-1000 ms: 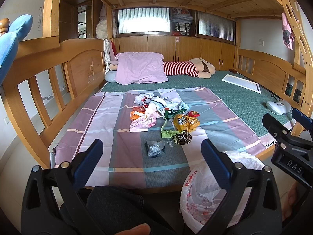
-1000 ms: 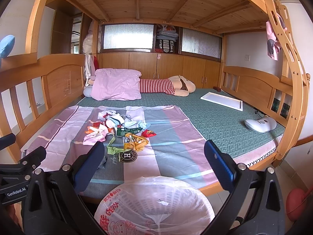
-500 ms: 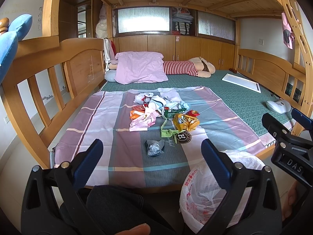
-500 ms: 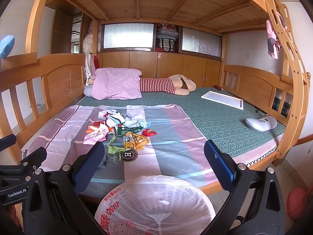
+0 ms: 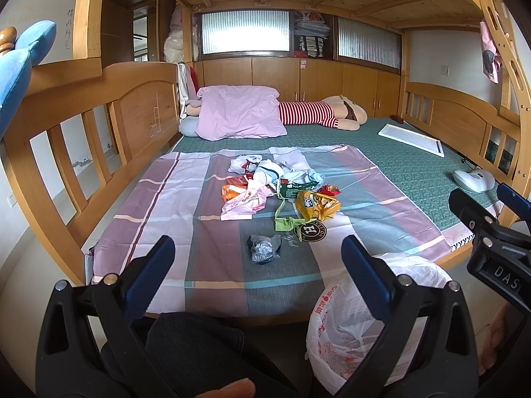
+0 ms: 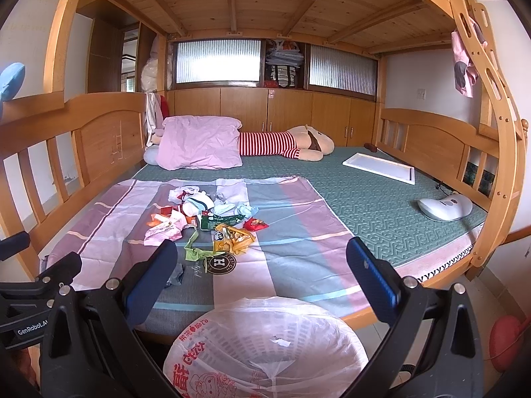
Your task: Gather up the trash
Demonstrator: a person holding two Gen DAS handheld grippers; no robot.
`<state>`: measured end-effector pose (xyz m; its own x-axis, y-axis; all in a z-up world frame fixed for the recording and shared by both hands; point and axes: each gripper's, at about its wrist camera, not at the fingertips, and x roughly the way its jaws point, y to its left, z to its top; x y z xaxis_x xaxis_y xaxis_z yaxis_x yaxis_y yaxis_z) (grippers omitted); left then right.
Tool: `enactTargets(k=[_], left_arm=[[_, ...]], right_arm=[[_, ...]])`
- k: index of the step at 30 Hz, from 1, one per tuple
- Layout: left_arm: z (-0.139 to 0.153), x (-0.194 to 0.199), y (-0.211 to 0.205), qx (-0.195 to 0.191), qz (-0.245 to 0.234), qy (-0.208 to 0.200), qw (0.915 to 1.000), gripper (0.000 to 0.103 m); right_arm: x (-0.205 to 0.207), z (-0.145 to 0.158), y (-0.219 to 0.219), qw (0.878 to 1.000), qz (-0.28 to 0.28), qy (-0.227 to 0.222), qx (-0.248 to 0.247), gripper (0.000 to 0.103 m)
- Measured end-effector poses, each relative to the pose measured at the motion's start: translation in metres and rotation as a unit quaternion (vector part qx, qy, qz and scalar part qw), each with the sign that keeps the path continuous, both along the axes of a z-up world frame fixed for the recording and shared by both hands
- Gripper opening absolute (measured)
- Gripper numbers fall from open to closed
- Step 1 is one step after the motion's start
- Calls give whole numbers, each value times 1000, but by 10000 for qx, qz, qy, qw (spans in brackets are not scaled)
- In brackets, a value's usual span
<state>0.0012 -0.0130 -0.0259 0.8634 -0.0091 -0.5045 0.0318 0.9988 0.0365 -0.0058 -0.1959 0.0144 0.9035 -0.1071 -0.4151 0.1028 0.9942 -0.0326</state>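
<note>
Pink pillow (image 5: 239,112) beside striped plush toy (image 5: 318,114) (lying flat), white tray (image 6: 380,166), green mattress (image 6: 371,205)

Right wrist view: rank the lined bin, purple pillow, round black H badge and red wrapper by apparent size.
1. lined bin, though its nearness inflates it
2. purple pillow
3. round black H badge
4. red wrapper, close to the badge, so unsure

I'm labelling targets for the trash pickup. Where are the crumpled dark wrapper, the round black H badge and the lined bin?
crumpled dark wrapper (image 5: 262,248), left wrist view, its middle.
round black H badge (image 6: 221,263), right wrist view, on the H.
lined bin (image 6: 265,348), right wrist view, bag liner inside.
</note>
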Motion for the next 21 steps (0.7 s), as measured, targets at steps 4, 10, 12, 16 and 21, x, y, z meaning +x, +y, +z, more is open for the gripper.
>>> enactTargets(k=[4, 10, 12, 16, 21], left_arm=[[-2, 5, 2, -2, 45, 103, 9999, 100], [-3, 10, 6, -8, 73, 155, 9999, 100], [-3, 12, 7, -21, 69, 178, 9998, 100], [-5, 19, 18, -43, 140, 185, 9997, 100], [-2, 21, 61, -546, 211, -369, 9976, 100]], right_arm=[[2, 0, 3, 9998, -111, 47, -157, 100], [4, 1, 2, 9997, -112, 57, -194, 100], [5, 2, 1, 9996, -162, 19, -216, 100], [11, 4, 1, 9994, -167, 16, -290, 100], [14, 3, -2, 9991, -192, 34, -373, 100]])
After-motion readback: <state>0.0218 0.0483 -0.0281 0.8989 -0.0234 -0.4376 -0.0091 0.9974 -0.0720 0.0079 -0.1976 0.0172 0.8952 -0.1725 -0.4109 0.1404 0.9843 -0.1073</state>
